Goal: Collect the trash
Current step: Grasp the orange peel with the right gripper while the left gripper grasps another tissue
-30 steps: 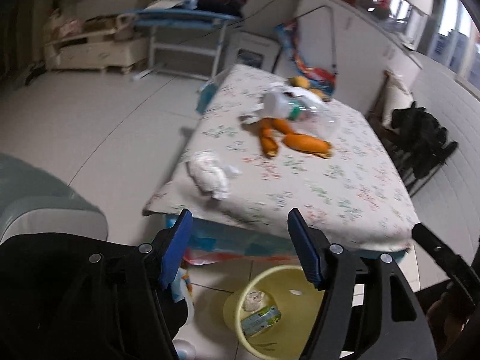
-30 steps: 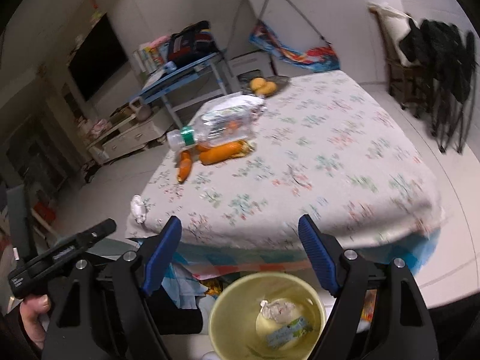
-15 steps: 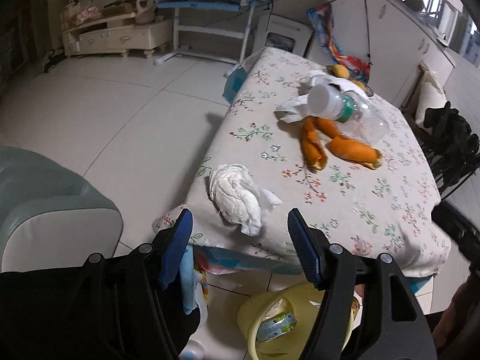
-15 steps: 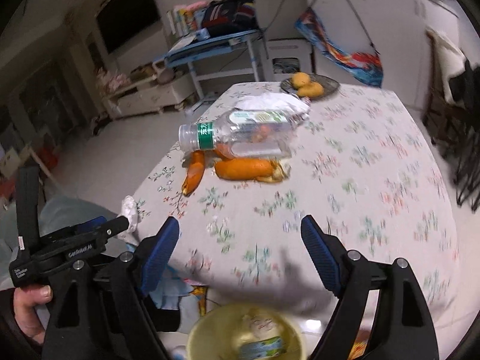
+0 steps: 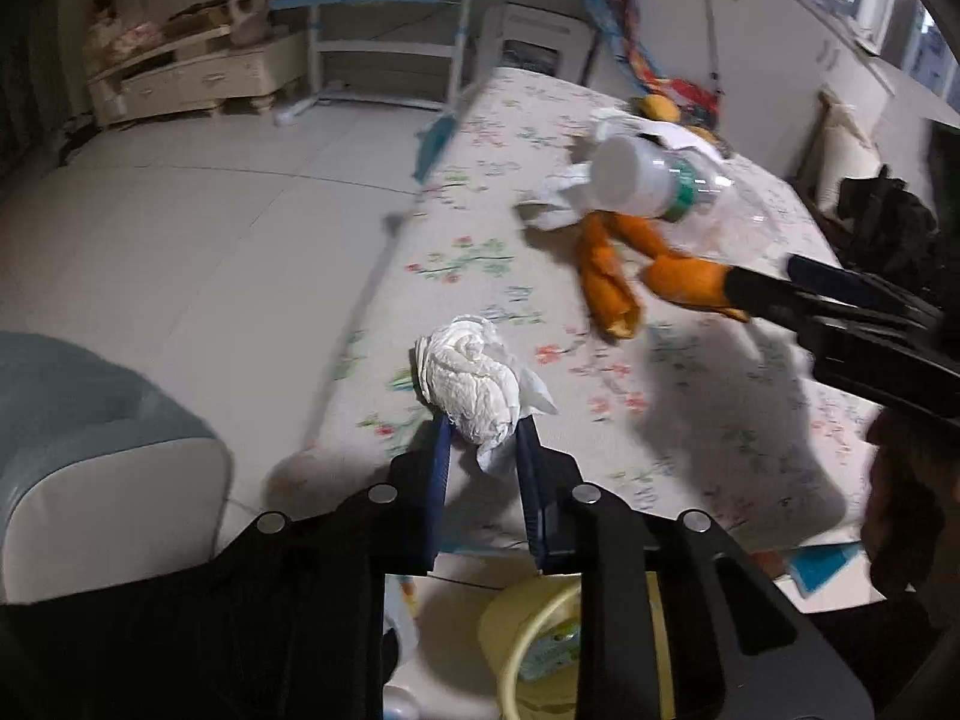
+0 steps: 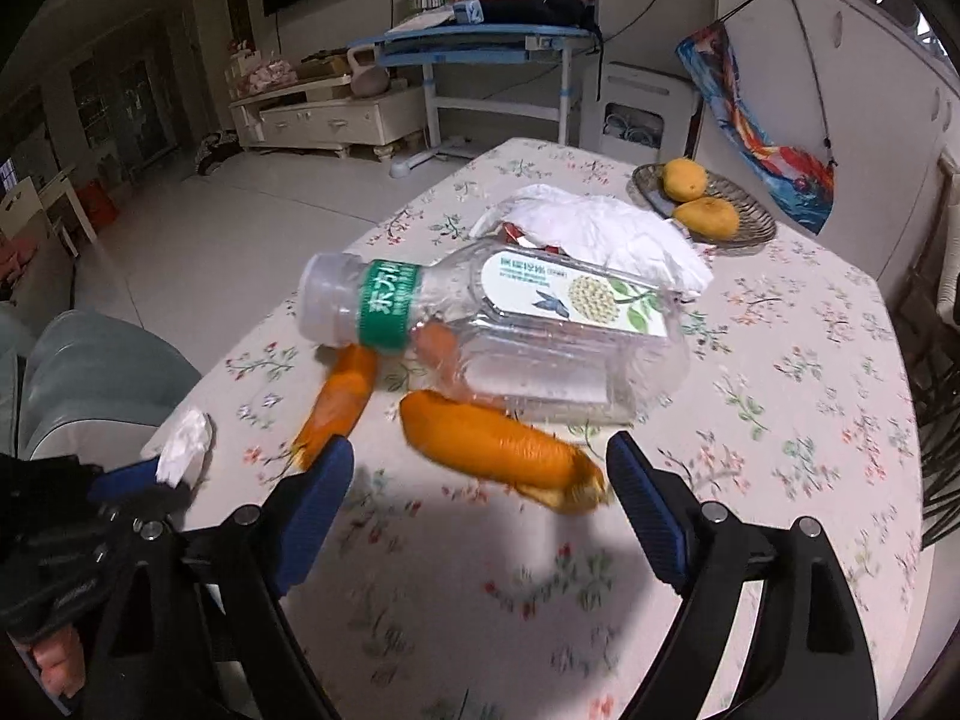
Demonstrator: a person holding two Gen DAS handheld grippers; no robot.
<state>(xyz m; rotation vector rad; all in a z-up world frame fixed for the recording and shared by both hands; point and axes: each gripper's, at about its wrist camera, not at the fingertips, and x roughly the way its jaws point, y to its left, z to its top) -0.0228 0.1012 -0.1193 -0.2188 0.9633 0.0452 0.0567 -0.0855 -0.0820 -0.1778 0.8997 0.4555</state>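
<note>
Left tongs [image 5: 480,450] closing on tissue [image 5: 471,381]; bottle [image 6: 504,324] label green.

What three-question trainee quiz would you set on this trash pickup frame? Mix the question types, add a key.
1. Multiple choice: what sits between the fingers of the left gripper, whose fingers are closing?
A. the crumpled tissue
B. the plastic bottle
C. a mango from the fruit basket

2. True or false: the right gripper already holds the orange peel.

3. Fill in: the bottle lies on its ____ on the floral tablecloth.

Key: 1 A. 2 false: its fingers stand wide, either side of the peel, not pressing it. 3 side.
</note>
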